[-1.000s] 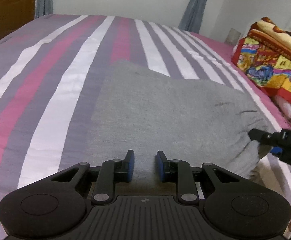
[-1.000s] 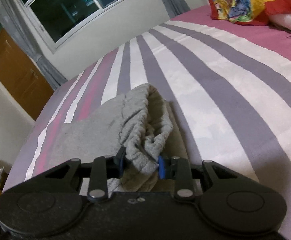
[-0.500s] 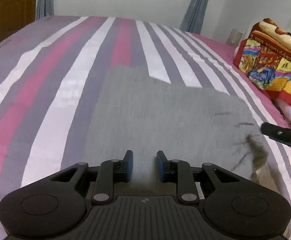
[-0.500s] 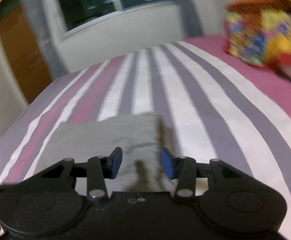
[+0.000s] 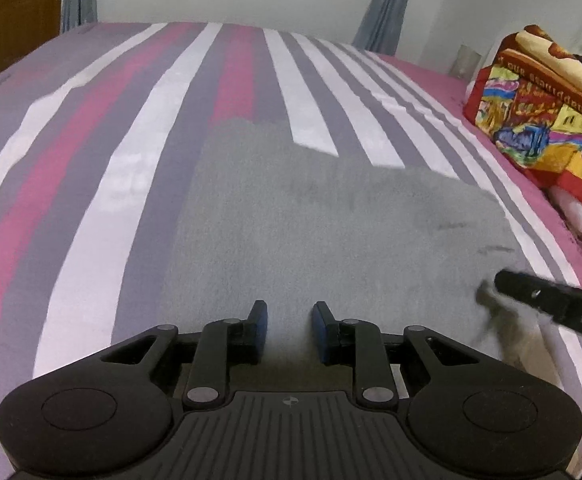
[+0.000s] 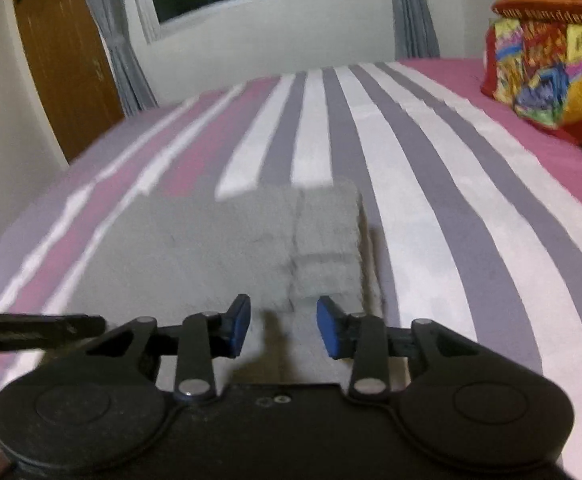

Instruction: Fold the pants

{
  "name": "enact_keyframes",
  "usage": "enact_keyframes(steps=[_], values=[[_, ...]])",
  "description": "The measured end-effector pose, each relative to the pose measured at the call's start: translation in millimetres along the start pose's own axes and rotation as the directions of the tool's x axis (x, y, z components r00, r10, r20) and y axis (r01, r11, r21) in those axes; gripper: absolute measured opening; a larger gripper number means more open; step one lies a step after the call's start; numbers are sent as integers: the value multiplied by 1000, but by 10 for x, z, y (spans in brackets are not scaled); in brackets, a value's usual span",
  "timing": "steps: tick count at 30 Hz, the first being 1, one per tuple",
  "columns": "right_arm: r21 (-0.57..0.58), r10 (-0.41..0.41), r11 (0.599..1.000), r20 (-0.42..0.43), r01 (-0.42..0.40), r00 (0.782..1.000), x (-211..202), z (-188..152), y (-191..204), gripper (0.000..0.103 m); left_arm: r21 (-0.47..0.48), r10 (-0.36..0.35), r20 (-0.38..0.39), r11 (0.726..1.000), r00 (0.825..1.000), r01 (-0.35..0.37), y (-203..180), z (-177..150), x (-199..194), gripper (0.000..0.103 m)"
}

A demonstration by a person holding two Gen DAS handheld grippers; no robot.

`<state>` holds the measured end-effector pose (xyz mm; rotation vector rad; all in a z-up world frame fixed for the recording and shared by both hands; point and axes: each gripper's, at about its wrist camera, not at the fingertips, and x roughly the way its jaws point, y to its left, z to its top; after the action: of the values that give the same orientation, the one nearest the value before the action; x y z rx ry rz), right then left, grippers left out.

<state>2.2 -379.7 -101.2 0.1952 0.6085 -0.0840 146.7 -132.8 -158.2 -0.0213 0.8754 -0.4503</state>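
The grey pants point(image 5: 331, 232) lie folded into a flat rectangle on the striped bed; they also show in the right wrist view point(image 6: 231, 248). My left gripper point(image 5: 289, 330) is open and empty, just above the near edge of the pants. My right gripper point(image 6: 283, 330) is open and empty over the pants' near right part. A finger of the right gripper point(image 5: 551, 304) shows at the right of the left wrist view, over the pants' right edge. A finger of the left gripper point(image 6: 39, 330) shows at the left of the right wrist view.
The bed sheet point(image 5: 103, 184) has pink, white and grey stripes. A colourful folded blanket point(image 5: 543, 120) and pillows sit at the bed's right side, also in the right wrist view point(image 6: 551, 64). A wooden door point(image 6: 67, 60), window and curtains stand beyond the bed.
My right gripper let go of the bunched grey fabric and opened; the pants now lie flat. Both grippers pulled back a little.
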Motion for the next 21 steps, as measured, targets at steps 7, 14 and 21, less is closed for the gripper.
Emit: enact_keyframes(steps=[7, 14, 21], values=[[-63, -14, 998, 14, 15, 1000, 419, 408, 102, 36, 20, 23, -17, 1000, 1000, -22, -33, 443, 451, 25], [-111, -79, 991, -33, 75, 996, 890, 449, 6, 38, 34, 48, -18, 998, 999, -48, -125, 784, 939, 25], [-124, -95, 988, -6, 93, 995, 959, 287, -3, 39, 41, 61, -8, 997, 998, -61, -167, 735, 1044, 24]])
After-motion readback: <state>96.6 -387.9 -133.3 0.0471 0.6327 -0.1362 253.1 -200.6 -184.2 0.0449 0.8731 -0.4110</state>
